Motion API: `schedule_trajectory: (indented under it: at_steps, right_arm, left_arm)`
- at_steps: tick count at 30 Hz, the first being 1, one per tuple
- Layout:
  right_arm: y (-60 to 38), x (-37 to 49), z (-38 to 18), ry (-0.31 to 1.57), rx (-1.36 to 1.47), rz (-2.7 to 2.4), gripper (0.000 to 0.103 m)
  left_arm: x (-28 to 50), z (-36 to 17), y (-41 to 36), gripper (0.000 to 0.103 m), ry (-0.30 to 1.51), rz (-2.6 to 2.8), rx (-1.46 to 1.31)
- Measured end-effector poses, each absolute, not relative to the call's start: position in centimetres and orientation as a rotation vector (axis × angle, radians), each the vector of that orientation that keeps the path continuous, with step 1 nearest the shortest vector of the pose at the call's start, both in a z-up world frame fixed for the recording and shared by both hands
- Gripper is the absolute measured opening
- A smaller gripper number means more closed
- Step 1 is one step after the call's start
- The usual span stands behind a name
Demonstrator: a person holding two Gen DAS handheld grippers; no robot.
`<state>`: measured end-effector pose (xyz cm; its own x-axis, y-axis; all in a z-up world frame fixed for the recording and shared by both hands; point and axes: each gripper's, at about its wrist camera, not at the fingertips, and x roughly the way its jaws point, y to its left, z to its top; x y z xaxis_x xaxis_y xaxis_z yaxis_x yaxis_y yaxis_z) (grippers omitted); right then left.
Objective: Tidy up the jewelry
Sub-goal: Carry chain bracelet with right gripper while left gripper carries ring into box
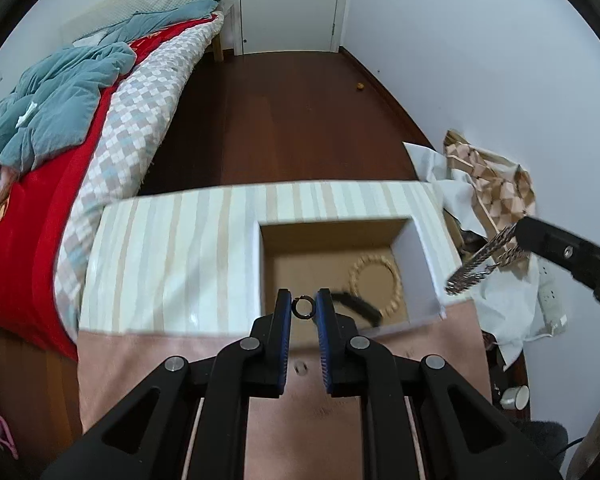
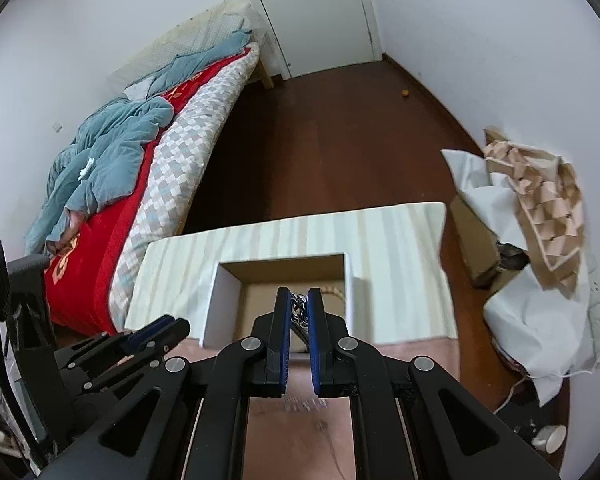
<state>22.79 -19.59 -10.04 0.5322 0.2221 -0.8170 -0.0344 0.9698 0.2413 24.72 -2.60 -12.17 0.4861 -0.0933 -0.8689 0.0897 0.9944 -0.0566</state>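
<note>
Left hand-held gripper (image 1: 304, 307) pinches a dark ring (image 1: 303, 306); right hand-held gripper (image 2: 299, 307) clamps a silver chain (image 1: 480, 261), both above the open box (image 1: 252, 272).

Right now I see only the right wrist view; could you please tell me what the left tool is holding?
Observer: The left tool is shut on a small dark ring.
Operator: Thank you. What lies inside the box?
Observer: A beige beaded bracelet and a black band lie on the floor of the box.
Operator: Does my chain hang free?
Observer: Yes, the silver chain dangles from the right tool, off to the box's right.
</note>
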Motion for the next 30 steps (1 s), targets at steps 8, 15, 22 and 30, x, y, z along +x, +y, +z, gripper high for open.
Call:
schedule_trajectory:
  at_steps: [8,15,22,30]
  right_arm:
    - [-18.0,29.2,-15.4,1.133,0.245,0.193,0.008]
    - [-15.8,32.5,-18.7,1.226,0.269,0.264,0.009]
    - [-17.0,33.1,-20.3,1.296,0.275,0.205,0.053]
    - [-18.2,29.6,-18.0,1.235,0.088,0.056,0.065]
  left_arm:
    - [30.2,-15.2,-1.5,0.01,1.155,-0.119,-0.014]
    - [31.7,-16.9,-0.8,0.011,1.209,-0.123,-0.05]
    - [31.7,-16.3,-0.1,0.05,1.202,-0.072,-0.069]
    - [30.0,-14.6,-0.1,0.069,1.135,-0.015,-0.011]
